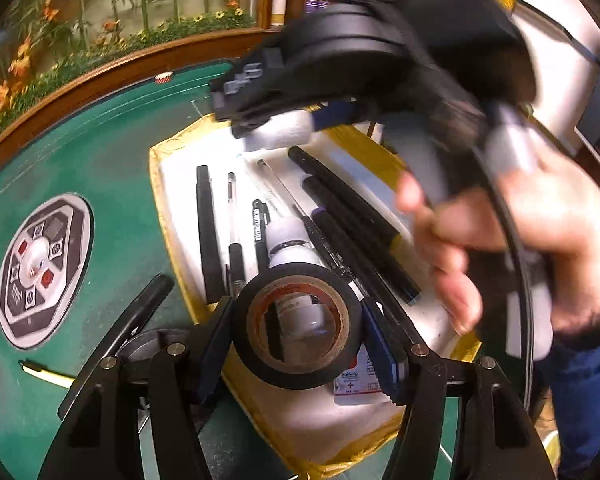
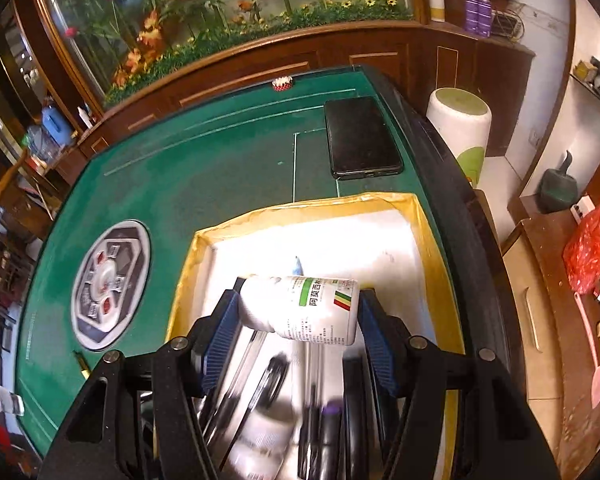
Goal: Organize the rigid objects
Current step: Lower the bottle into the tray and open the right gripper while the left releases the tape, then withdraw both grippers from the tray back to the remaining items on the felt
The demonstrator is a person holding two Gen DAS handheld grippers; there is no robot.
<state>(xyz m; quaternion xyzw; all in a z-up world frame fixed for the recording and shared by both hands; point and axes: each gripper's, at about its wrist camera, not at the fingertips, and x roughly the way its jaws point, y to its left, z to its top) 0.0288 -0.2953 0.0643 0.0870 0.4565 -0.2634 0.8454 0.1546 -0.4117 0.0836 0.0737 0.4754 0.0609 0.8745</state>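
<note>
Left gripper (image 1: 298,322) clamped across a black tape roll (image 1: 298,322), pads on its outer rim, roll held edge-up over the white, yellow-edged tray (image 1: 168,168) of pens (image 1: 210,236) and markers. Probably light, stiff in the ring, grippy on the wound face; best taken across the diameter as here. Right gripper (image 2: 298,308) clamped on a white pill bottle (image 2: 298,308), lying sideways between the blue pads above the same tray (image 2: 420,240). Likely light, rigid, smooth plastic, prone to twist; safer held at mid-body. Only in the left view: the person's hand (image 1: 512,240) on the right tool. Only in the right view: a black phone (image 2: 360,136) on the green table (image 2: 204,184).
</note>
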